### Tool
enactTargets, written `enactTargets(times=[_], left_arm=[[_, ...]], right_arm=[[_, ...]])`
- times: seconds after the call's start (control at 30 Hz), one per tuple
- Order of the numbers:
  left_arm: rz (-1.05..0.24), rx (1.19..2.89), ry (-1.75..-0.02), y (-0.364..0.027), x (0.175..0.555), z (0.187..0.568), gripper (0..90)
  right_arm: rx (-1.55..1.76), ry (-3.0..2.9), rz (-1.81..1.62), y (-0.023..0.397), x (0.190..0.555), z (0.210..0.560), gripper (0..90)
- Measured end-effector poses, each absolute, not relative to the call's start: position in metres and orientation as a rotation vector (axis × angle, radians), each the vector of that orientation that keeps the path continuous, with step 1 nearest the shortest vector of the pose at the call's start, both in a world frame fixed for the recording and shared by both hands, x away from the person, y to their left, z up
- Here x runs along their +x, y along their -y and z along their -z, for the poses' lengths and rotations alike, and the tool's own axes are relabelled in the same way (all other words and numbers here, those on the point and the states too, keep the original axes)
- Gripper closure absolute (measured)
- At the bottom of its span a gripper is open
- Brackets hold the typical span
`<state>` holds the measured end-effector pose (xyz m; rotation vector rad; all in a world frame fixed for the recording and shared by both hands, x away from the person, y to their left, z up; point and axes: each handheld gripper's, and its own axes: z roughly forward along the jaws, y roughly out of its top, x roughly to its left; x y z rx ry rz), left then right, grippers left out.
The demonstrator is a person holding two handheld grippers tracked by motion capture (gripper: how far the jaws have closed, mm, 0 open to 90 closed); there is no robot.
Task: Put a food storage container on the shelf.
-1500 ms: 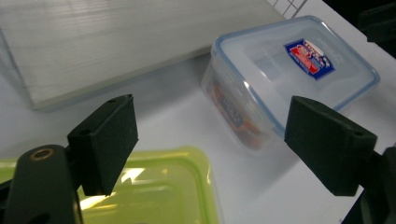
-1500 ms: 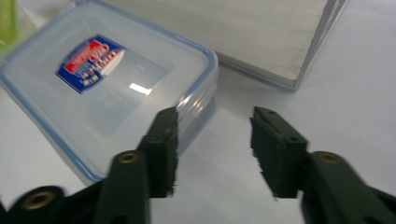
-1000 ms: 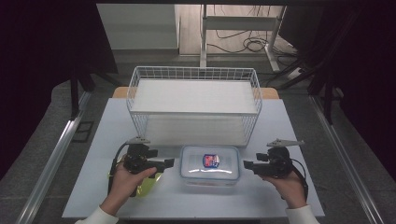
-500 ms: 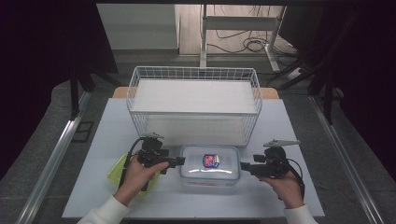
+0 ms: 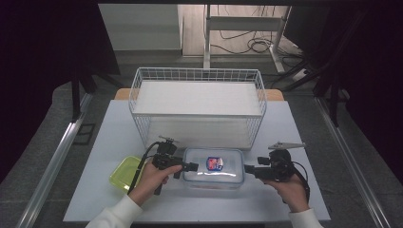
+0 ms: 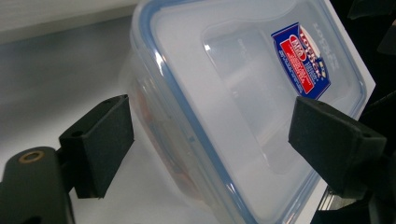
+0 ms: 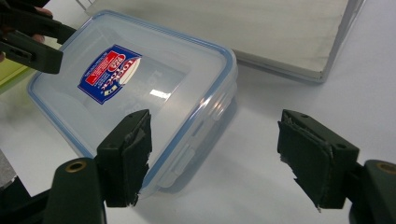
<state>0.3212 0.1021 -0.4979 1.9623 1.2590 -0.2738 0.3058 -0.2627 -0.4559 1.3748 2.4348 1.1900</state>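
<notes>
Currently: both grippers closing in on lidded plastic box (image 5: 213, 167), jaws gaping wide, gripping nothing.
Risk: left gripper (image 5: 189, 166) and right gripper (image 5: 247, 168) are flanking smooth ends; uneven squeezing may be tipping or sliding it.

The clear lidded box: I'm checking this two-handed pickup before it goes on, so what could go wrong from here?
1. The left tongs stand open around one end of the clear lidded box; its smooth lid and wall may let the pads slip.
2. The right tongs sit open near a corner with a lid latch, so closing there might catch the latch rather than the box.
3. The wire basket stands close behind; a tilted lift could bump it.
</notes>
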Motion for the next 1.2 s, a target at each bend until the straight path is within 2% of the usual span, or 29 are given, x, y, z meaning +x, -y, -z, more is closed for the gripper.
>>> enactTargets(times=[0.27,0.37,0.8,1.2], left_arm=[[0.392,1.923,-1.243,-0.100,0.324,0.509,11.4],[0.389,1.924,-1.244,-0.099,0.323,0.508,10.9],[0.300,1.925,-1.236,-0.102,0.318,0.502,18.8],[0.303,1.888,-1.245,-0.103,0.317,0.503,21.6]], right_arm=[[1.380,-2.439,-1.209,0.262,0.307,0.458,25.6],[1.386,-2.451,-1.220,0.261,0.308,0.459,25.5],[1.476,-2.503,-1.280,0.253,0.317,0.473,25.0],[1.549,-2.560,-1.328,0.241,0.326,0.486,24.8]])
